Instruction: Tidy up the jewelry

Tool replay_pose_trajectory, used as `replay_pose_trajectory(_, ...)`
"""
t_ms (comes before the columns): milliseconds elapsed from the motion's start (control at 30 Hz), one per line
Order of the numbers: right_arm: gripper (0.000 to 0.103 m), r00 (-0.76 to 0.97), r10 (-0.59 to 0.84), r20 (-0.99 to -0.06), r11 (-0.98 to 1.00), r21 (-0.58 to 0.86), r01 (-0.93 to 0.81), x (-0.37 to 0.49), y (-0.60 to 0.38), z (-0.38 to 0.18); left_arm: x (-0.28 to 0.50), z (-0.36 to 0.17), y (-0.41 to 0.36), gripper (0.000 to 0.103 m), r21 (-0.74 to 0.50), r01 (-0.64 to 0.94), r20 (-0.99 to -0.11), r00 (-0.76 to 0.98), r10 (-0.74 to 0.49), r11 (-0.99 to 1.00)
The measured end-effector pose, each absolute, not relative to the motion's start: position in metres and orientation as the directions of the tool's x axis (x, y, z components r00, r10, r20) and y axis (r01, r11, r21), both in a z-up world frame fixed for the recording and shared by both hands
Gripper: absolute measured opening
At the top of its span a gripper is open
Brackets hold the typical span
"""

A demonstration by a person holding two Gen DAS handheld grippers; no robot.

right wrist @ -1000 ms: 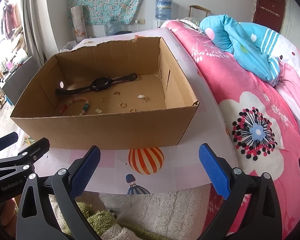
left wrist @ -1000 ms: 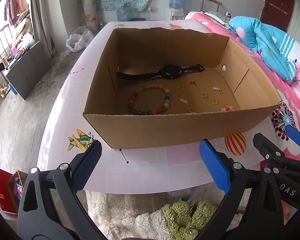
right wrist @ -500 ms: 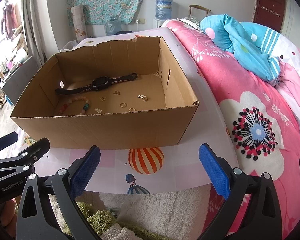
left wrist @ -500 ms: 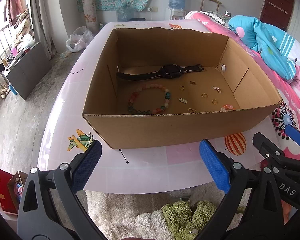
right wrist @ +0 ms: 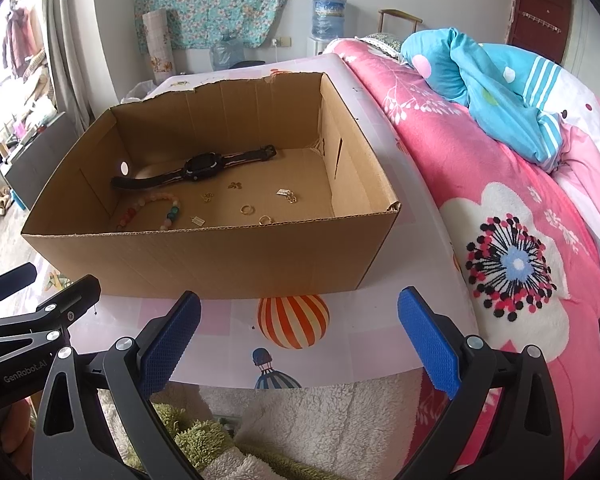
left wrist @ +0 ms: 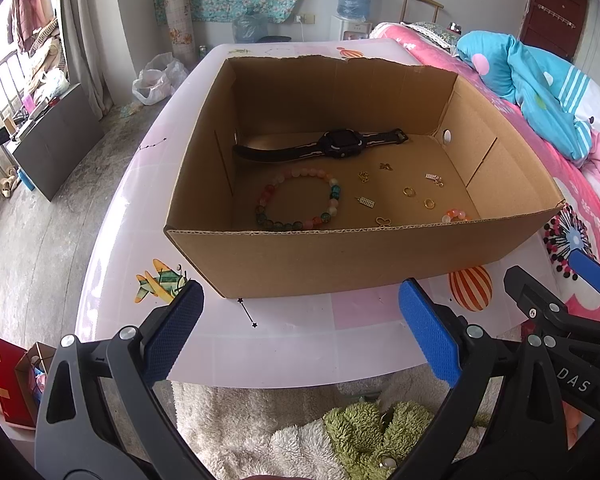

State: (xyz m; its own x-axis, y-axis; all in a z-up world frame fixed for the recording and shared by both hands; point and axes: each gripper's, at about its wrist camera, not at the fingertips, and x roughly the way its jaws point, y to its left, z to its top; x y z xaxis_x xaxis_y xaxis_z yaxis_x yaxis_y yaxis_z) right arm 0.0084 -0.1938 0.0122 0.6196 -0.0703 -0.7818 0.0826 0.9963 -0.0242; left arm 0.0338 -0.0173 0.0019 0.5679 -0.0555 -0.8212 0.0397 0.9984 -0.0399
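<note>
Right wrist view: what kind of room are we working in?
Most likely a bedroom in a home: a bed with a pink floral blanket beside the table, a water dispenser, and clothes hanging by the window.

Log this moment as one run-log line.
left gripper: open, empty | right gripper: open, empty | both short of brown cardboard box | black wristwatch, multicoloured bead bracelet inside

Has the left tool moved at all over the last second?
No. The left tool sits open at the same spot below the cardboard box, with the airplane print beside its left finger as before.
</note>
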Motion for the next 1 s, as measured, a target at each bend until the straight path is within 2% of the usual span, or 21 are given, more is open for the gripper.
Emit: replay_pose_trajectory(1000,0.096,0.615,-0.064,-0.786,0.997,-0.020,0.078,0.0094,-0.1916,0.0106,0.0346,0.0031,-0.0168,0.094,-0.039,0.041,-0.822,0.567,-0.055,0.998)
